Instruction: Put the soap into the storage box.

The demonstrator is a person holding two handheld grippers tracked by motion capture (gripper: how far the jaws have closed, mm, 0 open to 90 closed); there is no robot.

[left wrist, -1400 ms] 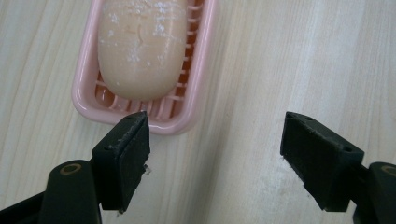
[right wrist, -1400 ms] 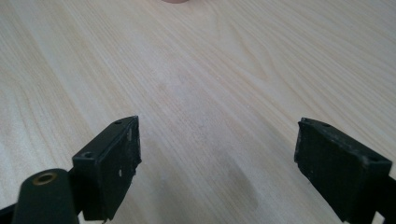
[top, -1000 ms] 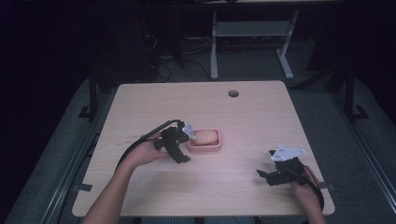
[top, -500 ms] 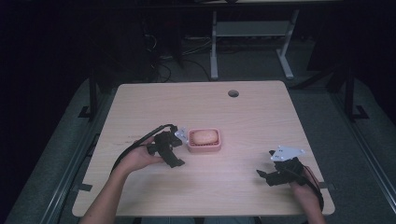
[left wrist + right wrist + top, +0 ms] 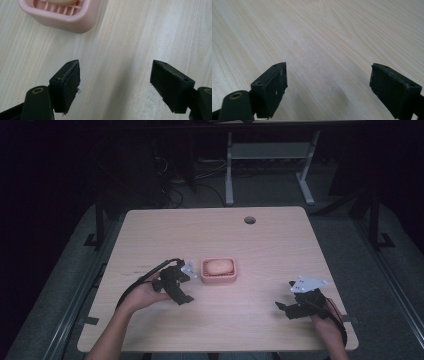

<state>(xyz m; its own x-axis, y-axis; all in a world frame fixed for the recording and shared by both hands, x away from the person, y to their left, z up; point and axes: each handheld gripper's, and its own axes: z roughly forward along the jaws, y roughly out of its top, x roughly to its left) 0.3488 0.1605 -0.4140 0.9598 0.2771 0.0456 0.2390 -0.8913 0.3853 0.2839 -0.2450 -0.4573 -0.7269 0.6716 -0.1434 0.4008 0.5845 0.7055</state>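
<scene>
While the left gripper (image 5: 181, 282) hangs low over the table (image 5: 260, 240) with its jaws spread wide and nothing between them, the pink dish (image 5: 218, 270) sits just beside it, near the table's middle, with a pale, rounded soap (image 5: 218, 266) lying on its slats. In the left gripper view the dish (image 5: 60, 13) is ahead and to the left of the jaws, not between them, so this looks like an approach, or a pause beside it, not a grasp. To take the dish well, I would swing the hand so the jaws straddle one wall, or span the whole dish if the opening allows, and come down level so a pad does not catch the rim and tip it. The soap looks slippery; gripping the dish seems safer than pinching the soap. The right gripper (image 5: 295, 305) rests near the table's near right corner, well apart from the dish, also open wide on bare wood.
</scene>
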